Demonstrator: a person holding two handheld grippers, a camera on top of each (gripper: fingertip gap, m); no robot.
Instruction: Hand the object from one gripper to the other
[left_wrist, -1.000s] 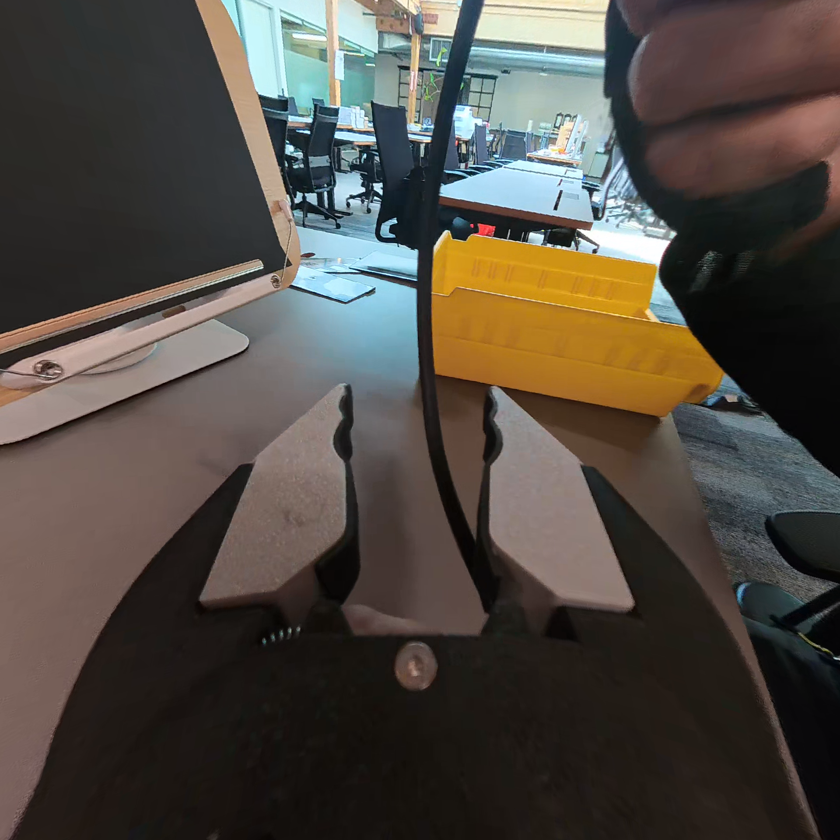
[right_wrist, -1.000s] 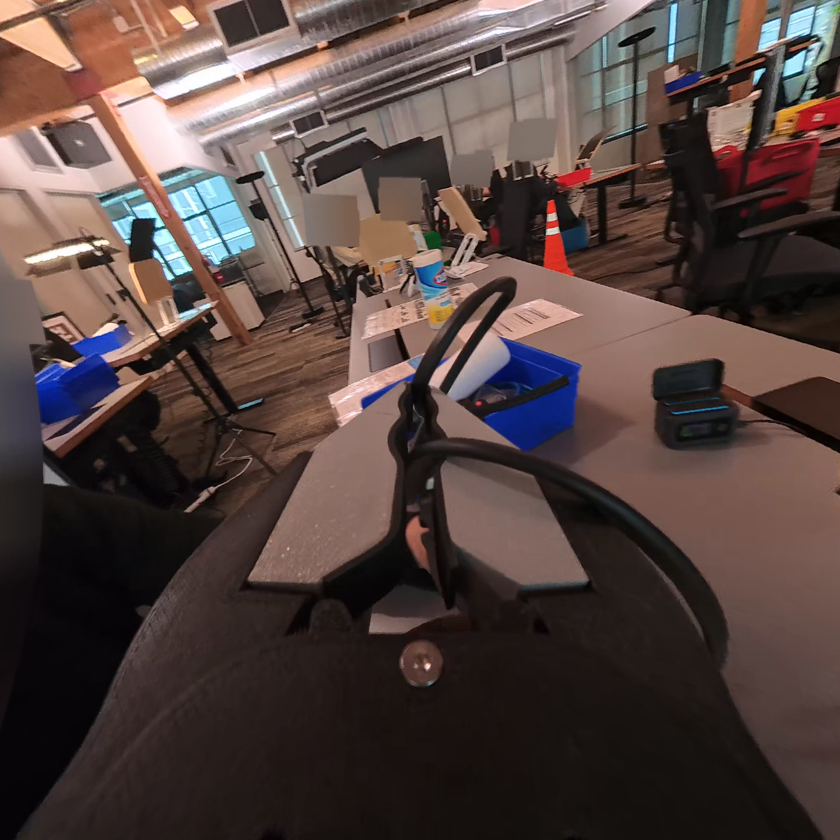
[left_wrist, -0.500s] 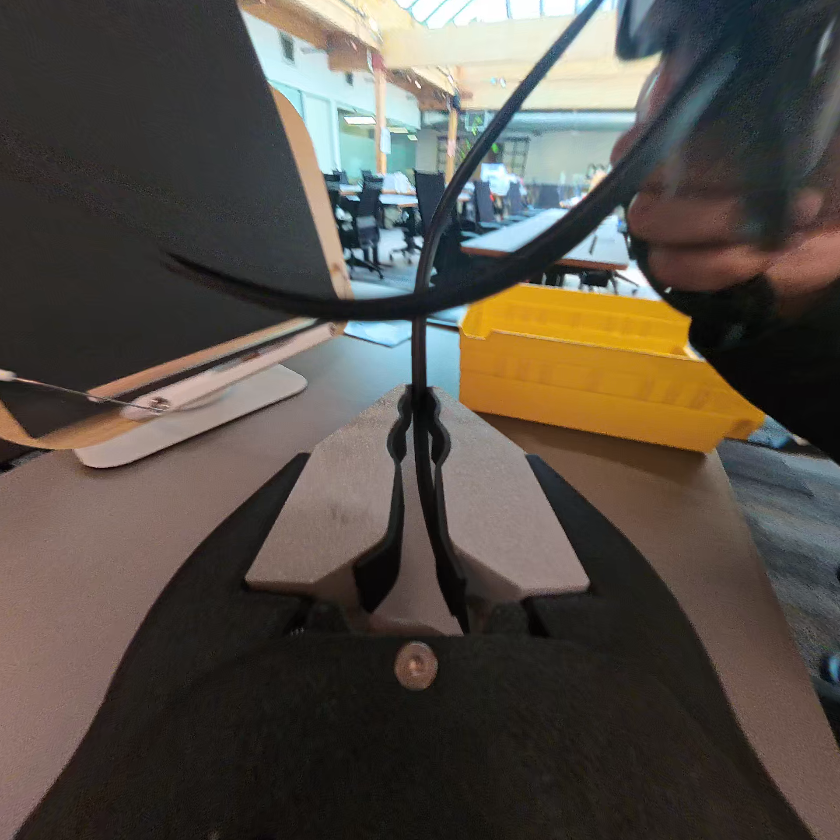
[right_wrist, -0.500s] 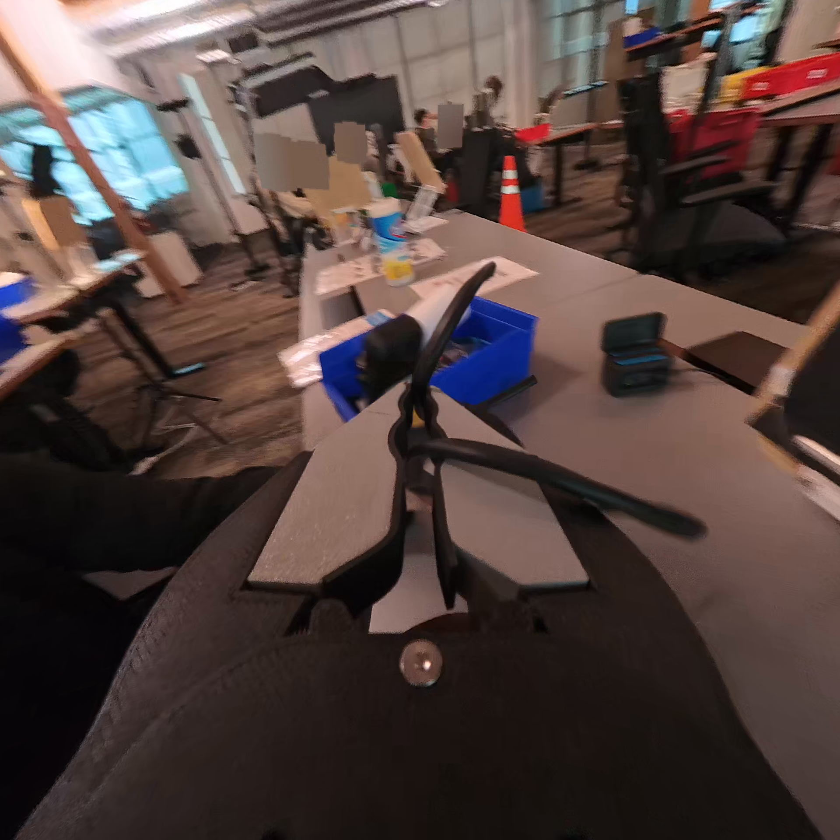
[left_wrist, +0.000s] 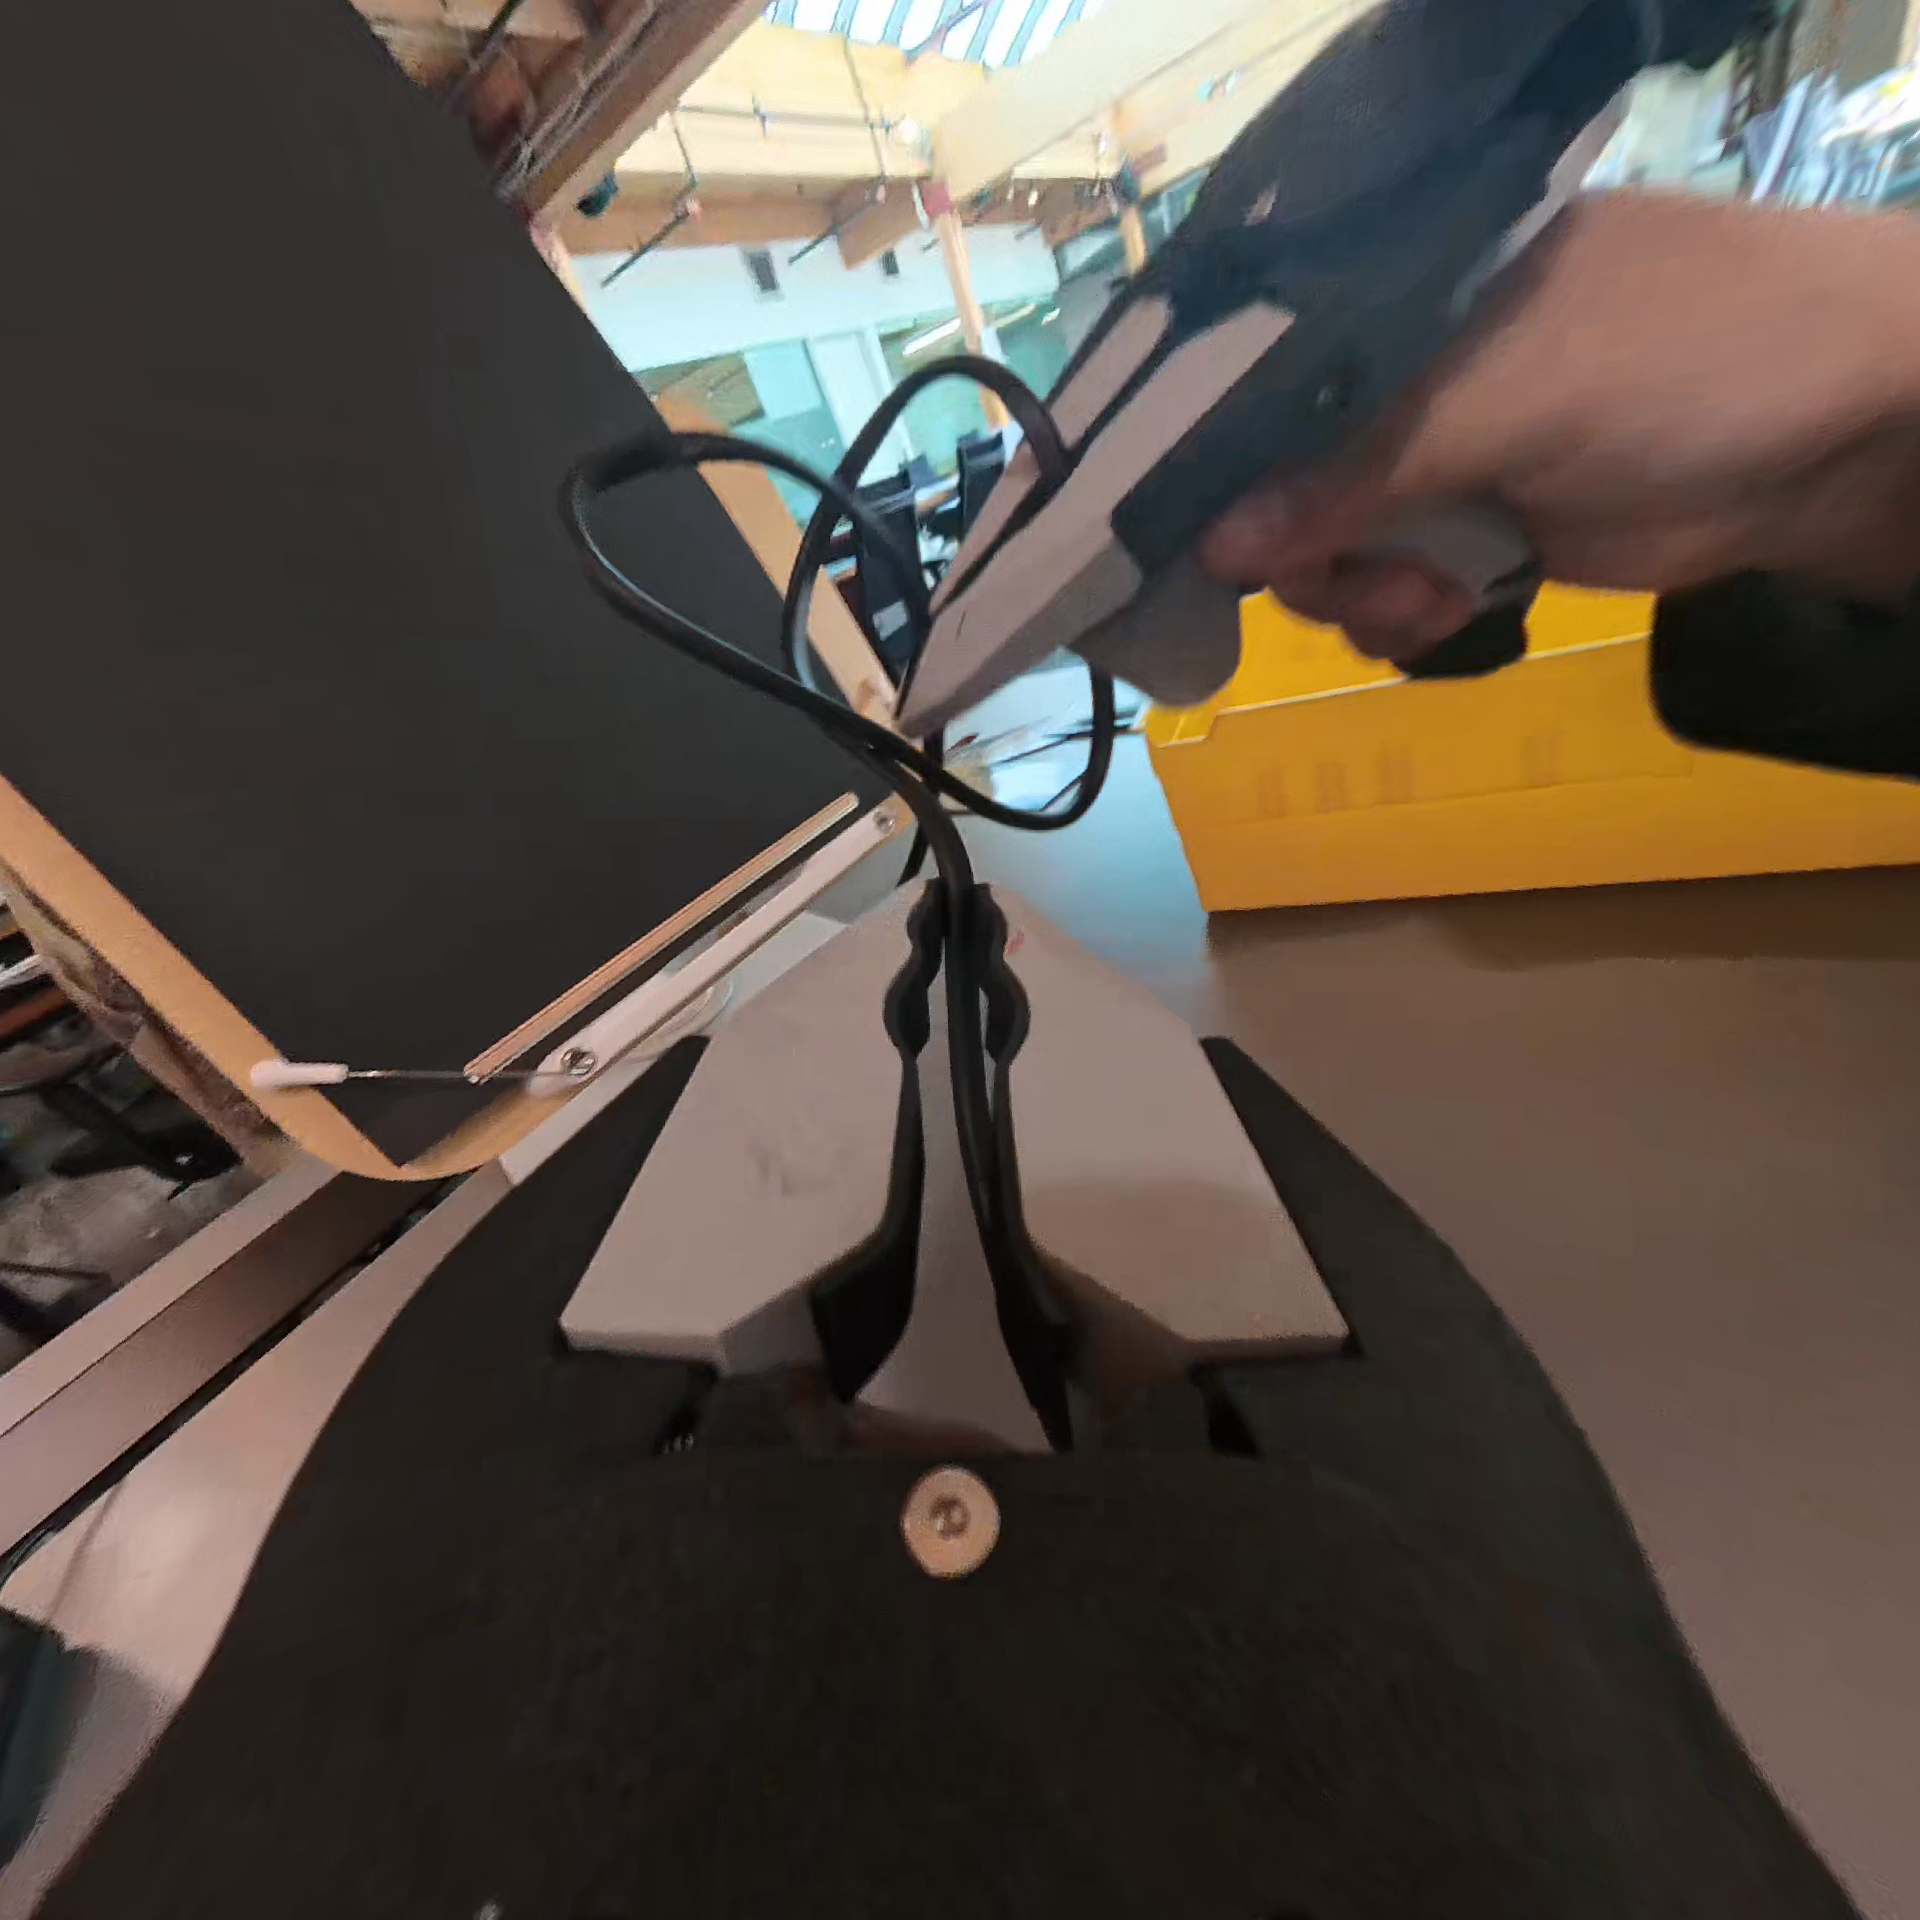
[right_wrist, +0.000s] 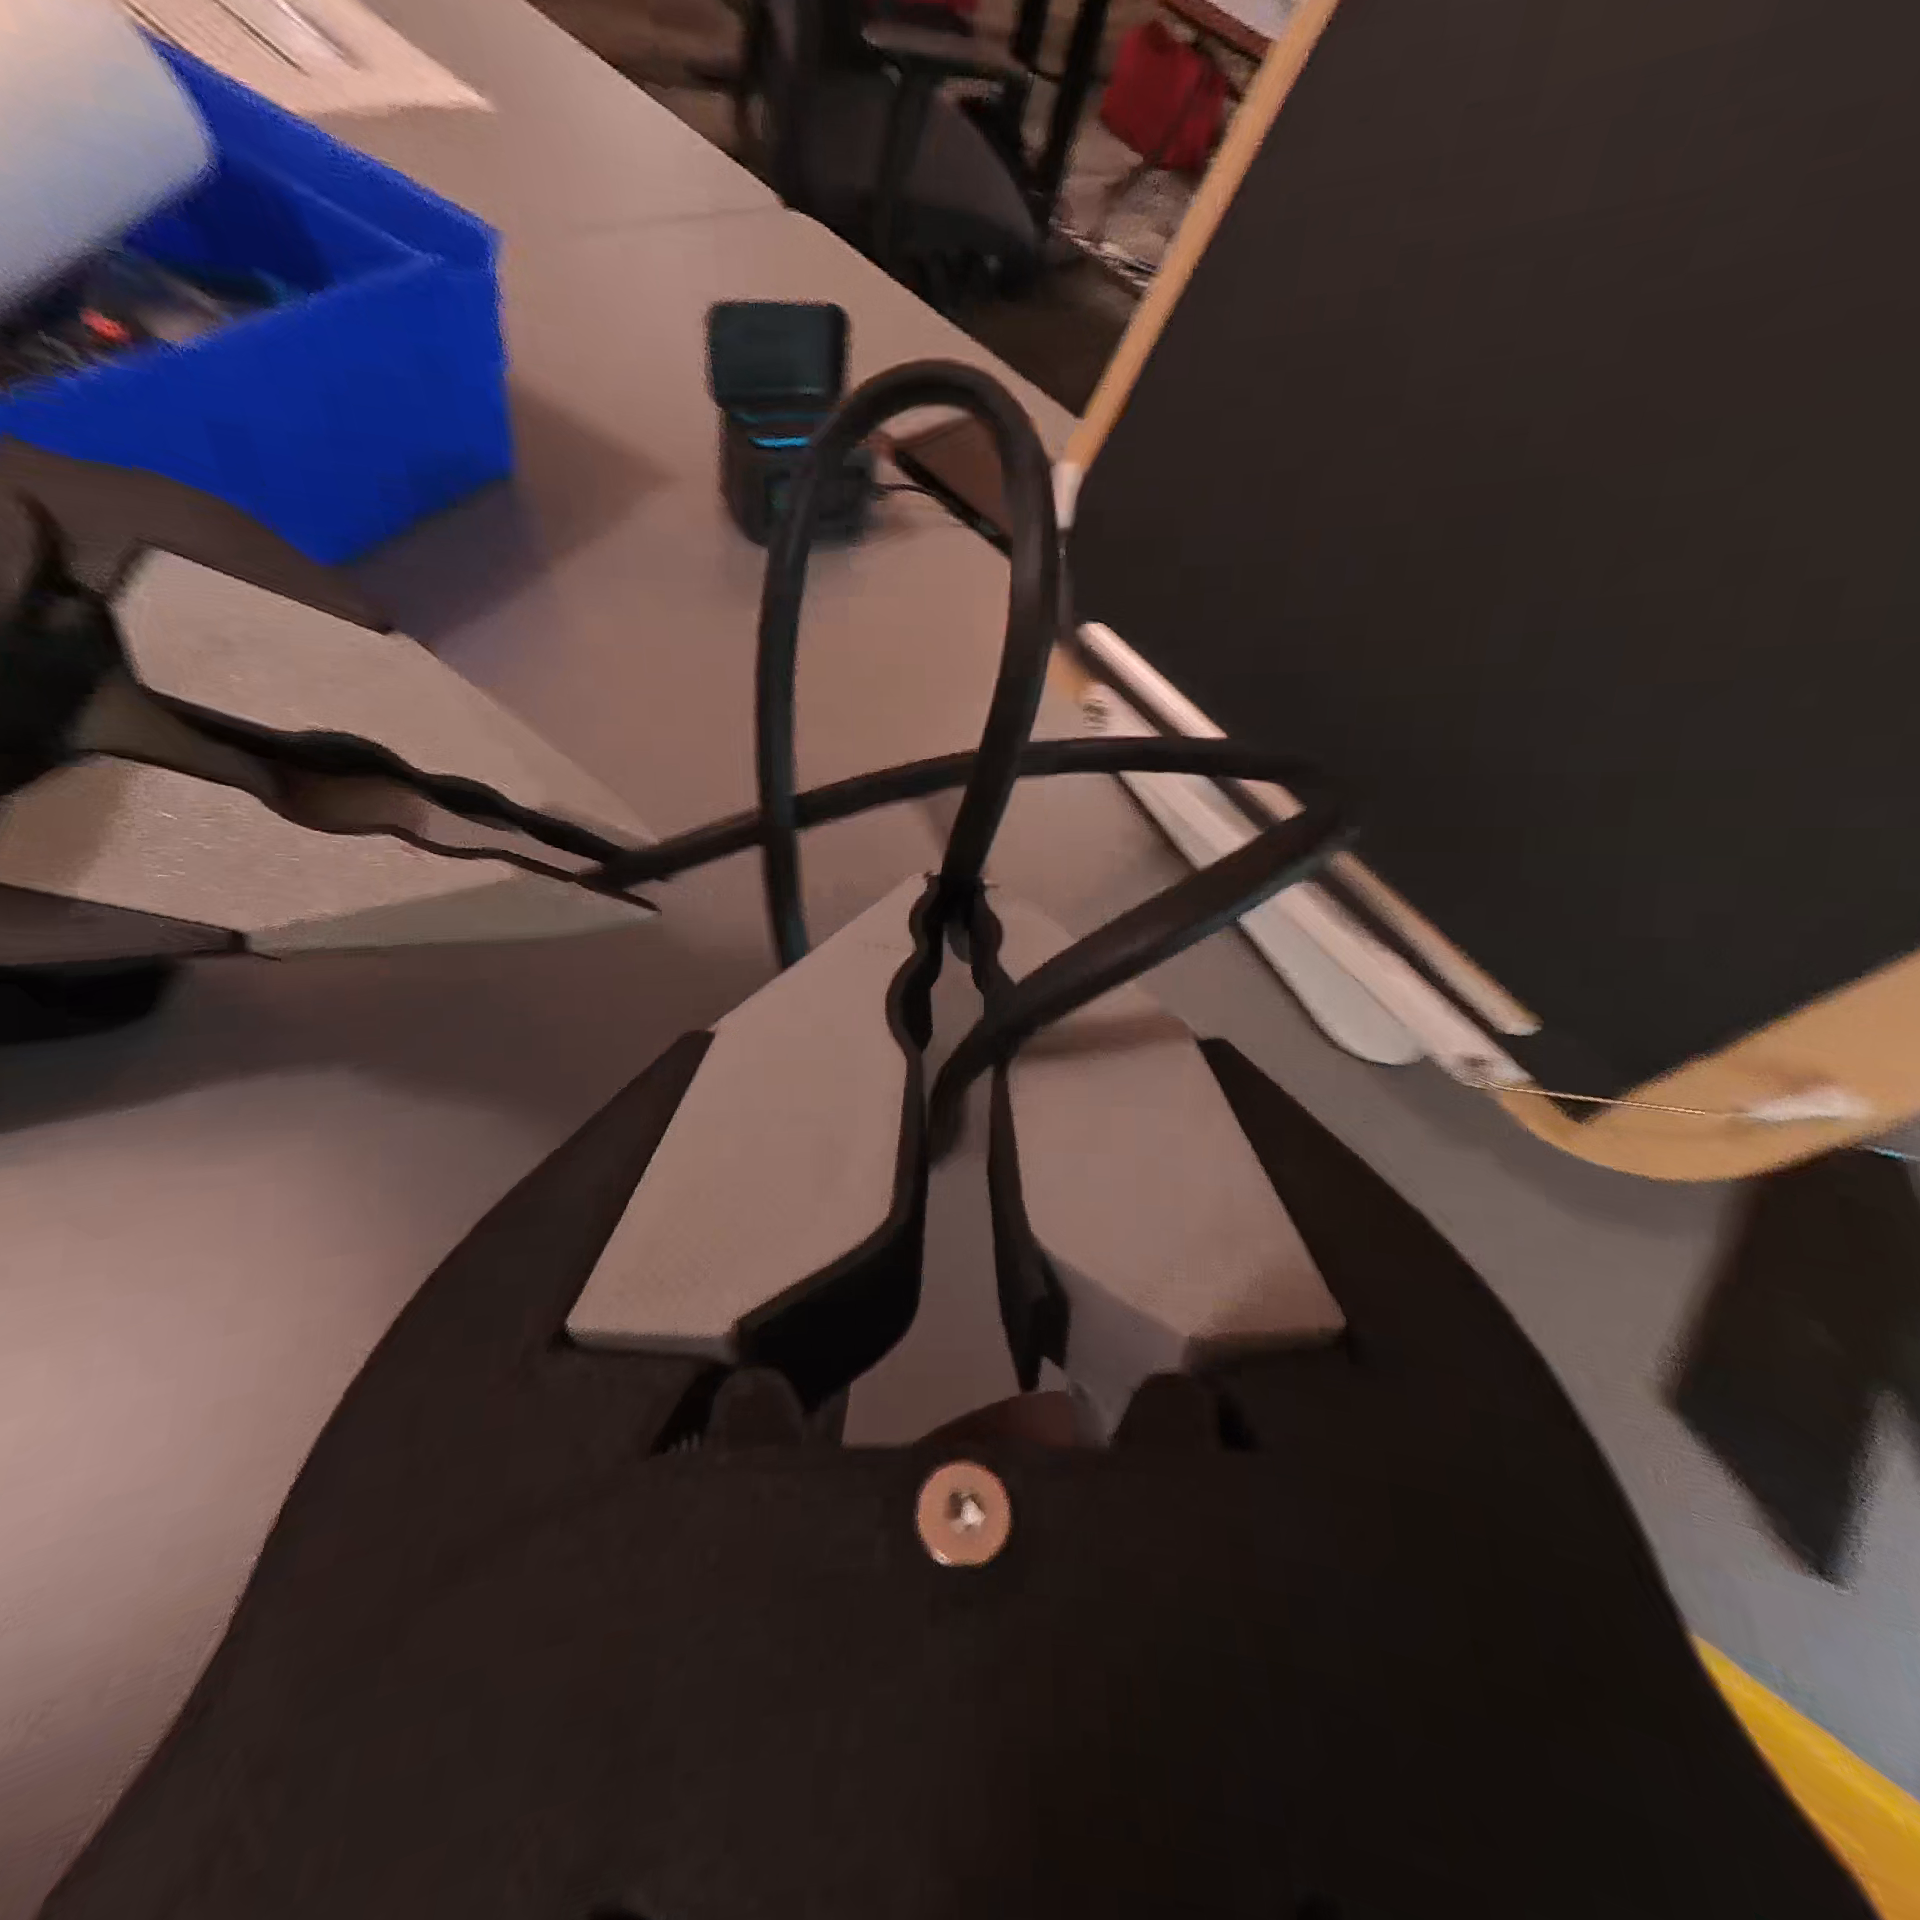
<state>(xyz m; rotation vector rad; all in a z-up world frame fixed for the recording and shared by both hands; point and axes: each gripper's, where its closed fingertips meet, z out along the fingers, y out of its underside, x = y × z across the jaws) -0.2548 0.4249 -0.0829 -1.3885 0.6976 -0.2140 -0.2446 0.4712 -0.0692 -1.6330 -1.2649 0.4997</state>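
Grey table (left_wrist: 1558, 1143) surface is stretching under both views, with an open office of desks and chairs blurring behind it. Standing on it is a large black panel with a tan wooden edge (left_wrist: 312, 520), leaning on a pale metal stand and filling the left of the left wrist view and the upper right of the right wrist view. Sitting beyond it is a yellow bin (left_wrist: 1507, 790), while a blue bin (right_wrist: 312, 395) and a small dark case with a lit blue strip (right_wrist: 779, 416) are showing on the far side.

Left hand-held gripper (left_wrist: 956, 914) is pinching a black cable (left_wrist: 727, 665), its fingers nearly together with the cable running down between them. Right hand-held gripper (right_wrist: 951, 914) is also clamping the same cable near its fingertips, its fingers narrow. A person's hand (left_wrist: 1610, 436) is gripping that right tool's handle. Between the two tools, above the table, the cable is curling in loose loops, one loop arching up past the panel's corner.
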